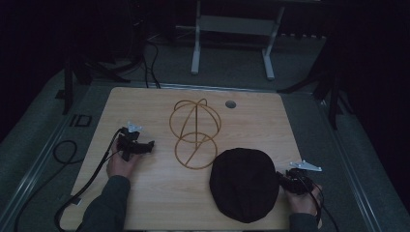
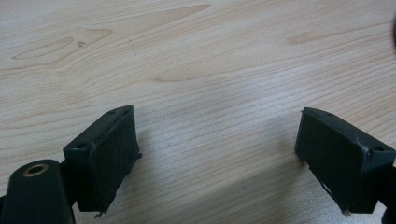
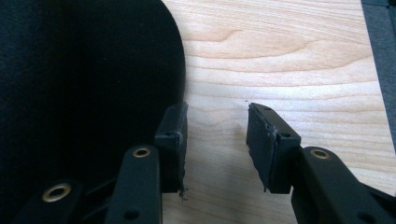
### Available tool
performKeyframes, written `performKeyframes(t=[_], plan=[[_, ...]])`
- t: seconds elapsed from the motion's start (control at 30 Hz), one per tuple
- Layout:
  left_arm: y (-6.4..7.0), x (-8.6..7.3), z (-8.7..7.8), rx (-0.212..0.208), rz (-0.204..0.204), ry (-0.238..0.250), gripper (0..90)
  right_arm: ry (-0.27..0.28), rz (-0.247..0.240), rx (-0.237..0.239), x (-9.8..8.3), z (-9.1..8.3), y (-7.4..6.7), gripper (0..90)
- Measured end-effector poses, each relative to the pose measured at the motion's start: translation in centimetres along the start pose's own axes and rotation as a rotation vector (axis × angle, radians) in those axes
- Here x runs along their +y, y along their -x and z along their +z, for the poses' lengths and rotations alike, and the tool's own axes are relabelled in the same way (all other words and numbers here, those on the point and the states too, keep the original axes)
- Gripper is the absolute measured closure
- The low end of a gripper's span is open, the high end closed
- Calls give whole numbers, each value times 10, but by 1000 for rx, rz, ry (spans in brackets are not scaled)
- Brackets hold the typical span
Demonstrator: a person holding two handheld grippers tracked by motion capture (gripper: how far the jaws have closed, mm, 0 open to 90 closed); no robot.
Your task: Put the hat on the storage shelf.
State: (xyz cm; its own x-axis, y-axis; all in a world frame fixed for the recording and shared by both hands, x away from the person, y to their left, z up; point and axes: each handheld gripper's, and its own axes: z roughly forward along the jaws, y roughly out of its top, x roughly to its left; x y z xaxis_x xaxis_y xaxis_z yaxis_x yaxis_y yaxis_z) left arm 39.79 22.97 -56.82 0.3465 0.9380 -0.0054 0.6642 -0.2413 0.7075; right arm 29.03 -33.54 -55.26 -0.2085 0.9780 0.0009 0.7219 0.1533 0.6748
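Resting on the light wooden table, a round black fabric cap lay flat near the front right corner. Just behind and to its left stood a golden wire frame built of a sphere of hoops on a ring-shaped base, its base ring close to the cap's rim without clearly touching it. A small round grey grommet hole sat in the tabletop near the far edge.

The left gripper was held in the person's left hand over the left part of the table, well apart from the frame and pointing towards it. In the left gripper view its jaws stood wide apart with nothing but bare wood grain between them.

The right gripper was held in the right hand at the cap's right rim. In the right gripper view its jaws were parted with a moderate gap and nothing between them; one jaw stood just at the edge of the black cap, the other over bare wood. Whether that jaw touched the fabric could not be told.
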Motion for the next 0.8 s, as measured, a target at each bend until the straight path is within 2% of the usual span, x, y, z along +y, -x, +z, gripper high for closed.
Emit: performKeyframes(t=[0.13, 0.2, 0.27, 0.37, 0.63, 0.8], plan=[[0, 0, 0, -2, 0, 1, 126, -11, -13, 14, 1, 0, 1, 567], [0, 0, 0, -2, 0, 1, 127, -36, -55, 41, 4, -1, 2, 599], [0, 0, 0, -2, 0, 1, 127, -64, -88, 46, 7, -2, 2, 615], [0, 0, 0, -2, 0, 1, 127, -78, -125, 50, 9, -6, 0, 617], [0, -1, 0, -3, 2, 2, 127, -58, -209, 83, 24, -29, -8, 595], [0, -1, -1, -3, 4, -1, 127, -45, -254, 80, 37, -42, -12, 576]])
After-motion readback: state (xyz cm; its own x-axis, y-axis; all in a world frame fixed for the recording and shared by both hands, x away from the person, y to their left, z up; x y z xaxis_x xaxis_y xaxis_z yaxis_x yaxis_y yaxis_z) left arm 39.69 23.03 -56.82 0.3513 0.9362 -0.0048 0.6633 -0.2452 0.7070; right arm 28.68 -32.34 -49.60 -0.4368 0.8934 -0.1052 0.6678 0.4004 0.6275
